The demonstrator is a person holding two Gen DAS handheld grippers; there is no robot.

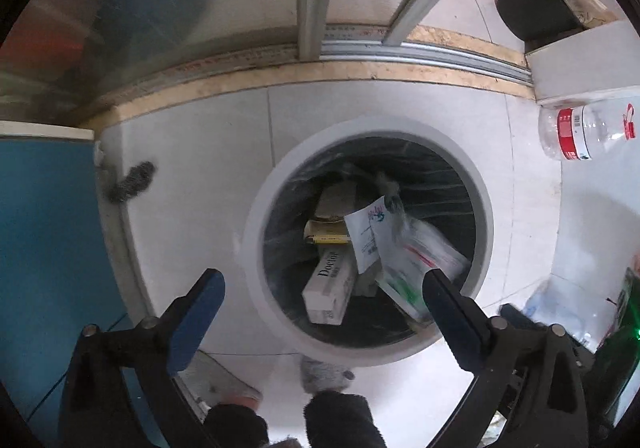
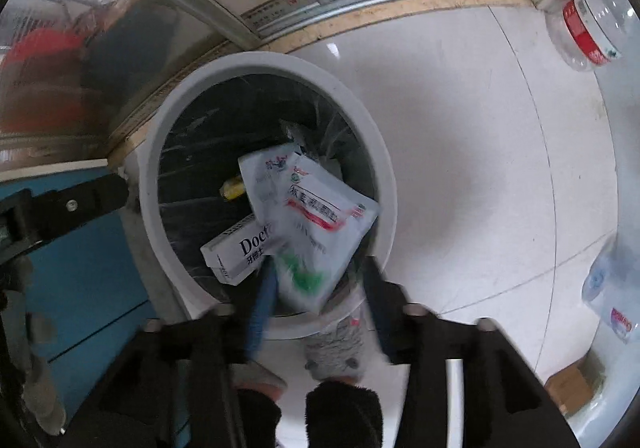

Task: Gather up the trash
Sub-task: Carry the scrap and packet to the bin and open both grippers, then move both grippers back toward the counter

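The round white plastic waste bin with a black liner (image 1: 256, 248) is standing on the pale tiled floor, and both grippers are hanging over its mouth, pointing down into it. The left gripper (image 1: 324, 284) is holding its blue-padded fingers (image 1: 200, 312) spread wide, nothing between them, one finger outside the bin's rim on the side of the blue cabinet (image 1: 44, 240) and the other over the rim's opposite side. The right gripper (image 2: 320, 284) is standing with its fingers parted and released; the white medicine pouch with red and green print (image 2: 320, 224) is lying just past its tips, blurred, inside the bin.

Under that pouch, in the bin, a long white carton printed "Doctor" (image 1: 332, 288) is leaning against the wall, with a second white sachet (image 1: 366, 236) and a yellow packet (image 1: 324, 234) deeper down.

Well apart from the bin, a clear plastic bottle with a red label (image 1: 580, 131) is lying on its side on the floor. A person's feet in grey fuzzy slippers (image 2: 336, 348) are standing just beside the bin.
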